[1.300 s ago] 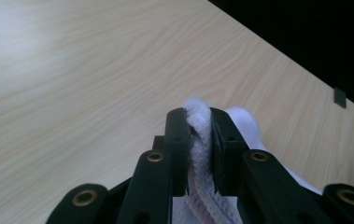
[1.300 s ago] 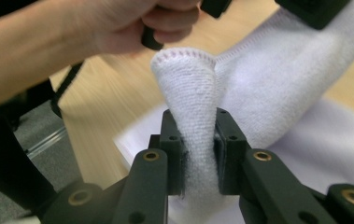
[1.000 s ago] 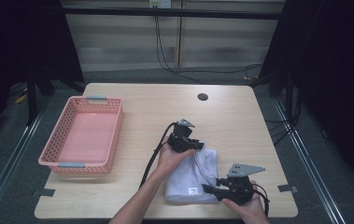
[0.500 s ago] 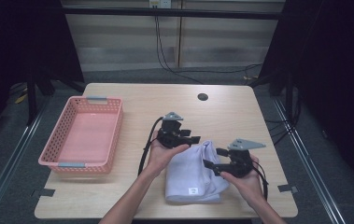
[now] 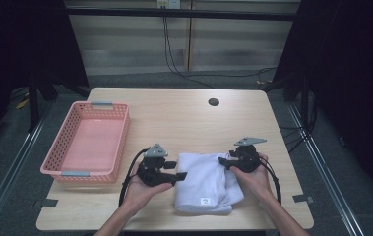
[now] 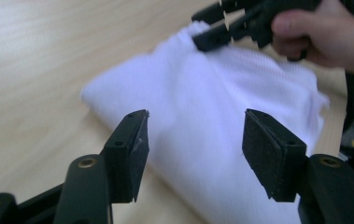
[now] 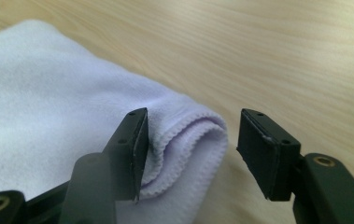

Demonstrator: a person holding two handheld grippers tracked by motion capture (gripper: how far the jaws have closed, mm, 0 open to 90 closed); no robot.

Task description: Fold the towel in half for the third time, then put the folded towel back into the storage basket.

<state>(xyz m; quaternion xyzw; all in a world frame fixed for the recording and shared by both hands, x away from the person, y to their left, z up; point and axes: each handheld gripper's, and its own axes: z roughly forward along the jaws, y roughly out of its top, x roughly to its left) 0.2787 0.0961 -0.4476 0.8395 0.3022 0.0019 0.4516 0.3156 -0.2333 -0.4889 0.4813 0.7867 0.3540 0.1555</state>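
Observation:
A folded white towel (image 5: 203, 182) lies on the wooden table (image 5: 184, 123) near its front edge. My left gripper (image 5: 180, 175) is at the towel's left edge. Its jaws have just been opening and stand apart with nothing between them; the towel (image 6: 202, 93) lies just ahead of the left gripper (image 6: 193, 126). My right gripper (image 5: 222, 162) is at the towel's far right corner. Its jaws have just been closing, and the rolled towel edge (image 7: 188, 140) sits between them, the right pad clear of it. The right gripper (image 7: 191, 123) is open.
A pink plastic basket (image 5: 88, 142) with nothing in it stands at the table's left side. A small round hole (image 5: 213, 102) is in the tabletop at the back. The far half of the table is bare wood.
The left hand has moved left, off the towel's top to its left edge. The right hand has moved from the towel's near right corner to its far right corner. Both grippers' jaws stand wider.

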